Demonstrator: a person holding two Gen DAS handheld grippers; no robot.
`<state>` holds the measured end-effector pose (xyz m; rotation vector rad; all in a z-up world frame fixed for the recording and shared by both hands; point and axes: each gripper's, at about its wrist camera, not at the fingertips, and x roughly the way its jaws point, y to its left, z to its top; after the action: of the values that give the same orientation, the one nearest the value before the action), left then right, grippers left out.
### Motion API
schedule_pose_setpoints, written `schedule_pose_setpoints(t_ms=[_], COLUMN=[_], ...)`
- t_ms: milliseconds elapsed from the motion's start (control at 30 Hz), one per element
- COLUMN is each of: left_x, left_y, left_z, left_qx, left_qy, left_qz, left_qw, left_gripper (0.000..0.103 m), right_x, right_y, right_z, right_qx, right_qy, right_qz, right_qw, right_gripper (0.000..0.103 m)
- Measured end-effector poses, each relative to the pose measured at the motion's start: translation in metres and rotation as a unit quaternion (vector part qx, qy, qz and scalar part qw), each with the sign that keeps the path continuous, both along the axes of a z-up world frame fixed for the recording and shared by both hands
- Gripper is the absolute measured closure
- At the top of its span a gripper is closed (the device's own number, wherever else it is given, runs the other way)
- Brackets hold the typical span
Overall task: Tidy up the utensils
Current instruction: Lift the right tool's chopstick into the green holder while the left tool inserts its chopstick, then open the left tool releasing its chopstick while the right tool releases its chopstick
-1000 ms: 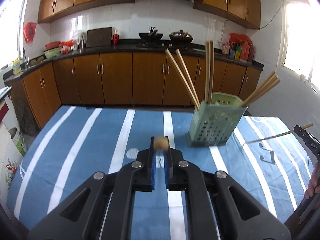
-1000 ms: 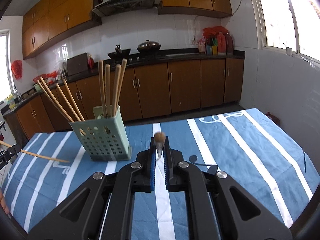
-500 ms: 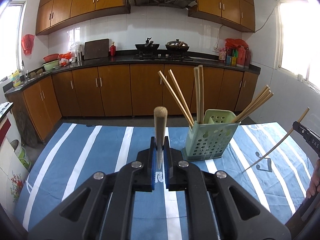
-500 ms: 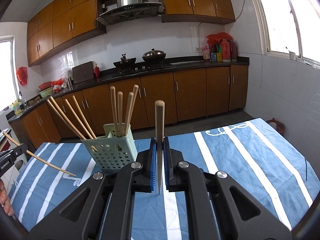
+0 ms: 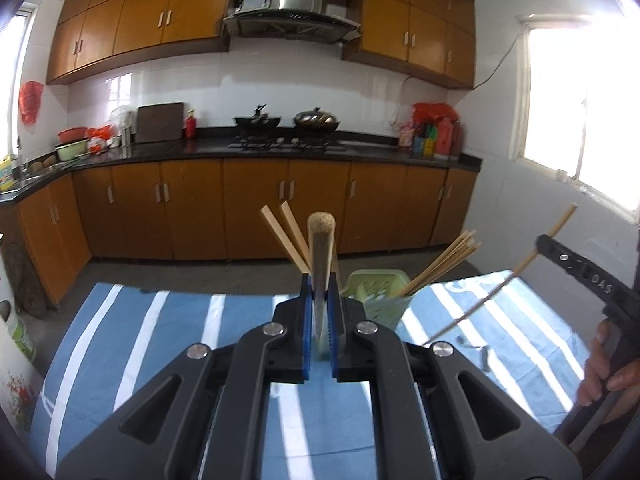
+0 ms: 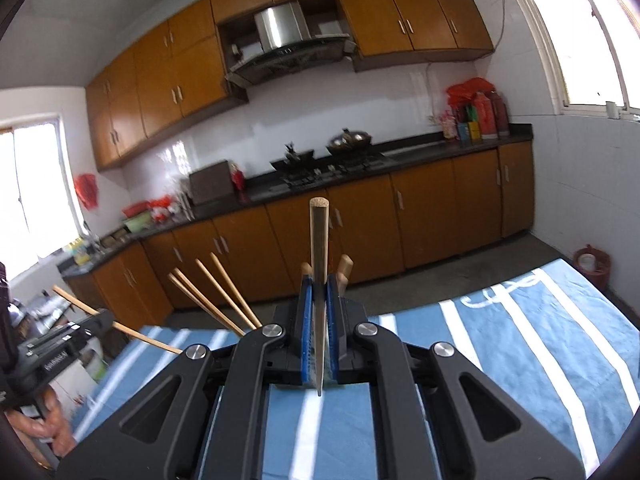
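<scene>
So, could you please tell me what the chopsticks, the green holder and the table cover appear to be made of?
The chopstick in the left gripper looks like bare bamboo or wood: pale tan, matte, with a grainy end face. The green holder is probably moulded plastic, going by its uniform pastel colour and neat rows of holes. The table cover seems to be woven cloth: matte blue with white stripes, no glare.

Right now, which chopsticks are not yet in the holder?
Two: the chopstick clamped upright in the left hand-held gripper, and the chopstick clamped in the right hand-held gripper. The others stand leaning in the green holder.
</scene>
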<state>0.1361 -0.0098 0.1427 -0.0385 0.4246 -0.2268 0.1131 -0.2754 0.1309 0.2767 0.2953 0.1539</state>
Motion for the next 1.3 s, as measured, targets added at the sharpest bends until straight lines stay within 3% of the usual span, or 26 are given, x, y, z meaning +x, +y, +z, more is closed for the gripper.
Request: schedule_pose_setpoints(t_ms=[200, 367, 500, 800, 1300], left_x=[0.001, 0.025, 0.05, 0.092, 0.117], left_y=[-0.019, -0.033, -0.038, -0.032, -0.03], left_z=[0.034, 0.042, 0.034, 0.005, -0.018], left_qx=[-0.008, -0.006, -0.006, -0.016, -0.02], left_qy=[-0.031, -0.036, -0.026, 0.005, 0.033], left_qz=[-0.027, -0.026, -0.012, -0.004, -0.004], left_qw=[0.9991, 0.999, 0.9996, 0.9999, 0.9992], left_gripper=[0.095, 0.095, 0.095, 0.095, 0.095], right_x=[0.007, 0.023, 0.04, 0.082, 0.092], right_y=[0.008, 0.019, 0.027, 0.035, 0.039], right_z=[0.029, 0.037, 0.036, 0.0, -0.014], right_qx=[0.003, -0.003, -0.013, -0.023, -0.029], right_qy=[-0.035, -0.053, -0.058, -0.009, 0.014], right_qz=[0.013, 0.003, -0.006, -0.006, 0.002], right_qw=[0.999, 0.999, 0.998, 1.0, 0.999], right_gripper=[0.096, 0.096, 0.096, 0.096, 0.095])
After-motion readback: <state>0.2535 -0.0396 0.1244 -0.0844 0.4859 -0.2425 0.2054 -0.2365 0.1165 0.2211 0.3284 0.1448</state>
